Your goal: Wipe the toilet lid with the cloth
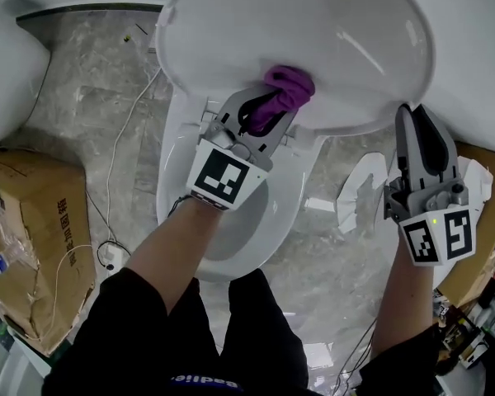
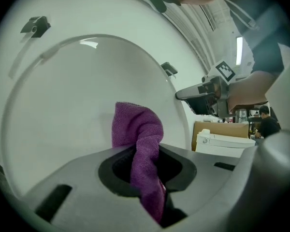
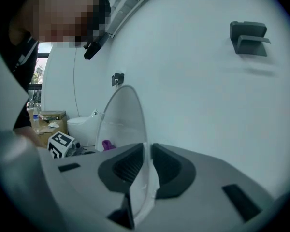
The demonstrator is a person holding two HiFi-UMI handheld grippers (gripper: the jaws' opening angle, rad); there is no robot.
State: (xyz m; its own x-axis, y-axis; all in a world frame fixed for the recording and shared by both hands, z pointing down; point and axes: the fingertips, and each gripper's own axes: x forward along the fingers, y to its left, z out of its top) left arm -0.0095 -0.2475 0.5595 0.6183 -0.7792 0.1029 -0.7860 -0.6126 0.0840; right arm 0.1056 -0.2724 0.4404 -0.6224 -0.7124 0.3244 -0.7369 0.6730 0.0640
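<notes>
Nearest the head camera: dark clothing and two bare forearms, reaching down over a white toilet bowl.

At the end of the left forearm, the left gripper, clamped shut on a purple cloth. Seen along its own jaws in the left gripper view: dark pads pinched together on a twisted strand of the fabric, with one loose tail hanging below and a bunched fold standing above the tips. That bunched fold pressed against the smooth white face of the raised toilet lid, near its lower edge and roughly at mid-width.

Off to the right, the right gripper, closed on the lid's rim at its right side. In the right gripper view: a thin white edge running upright between the two ribbed pads, both pads tight against it, no gap either side.

Around the toilet: a grey marbled floor, a thin white cable trailing across it, and a torn cardboard box at the left, well apart from both grippers.
</notes>
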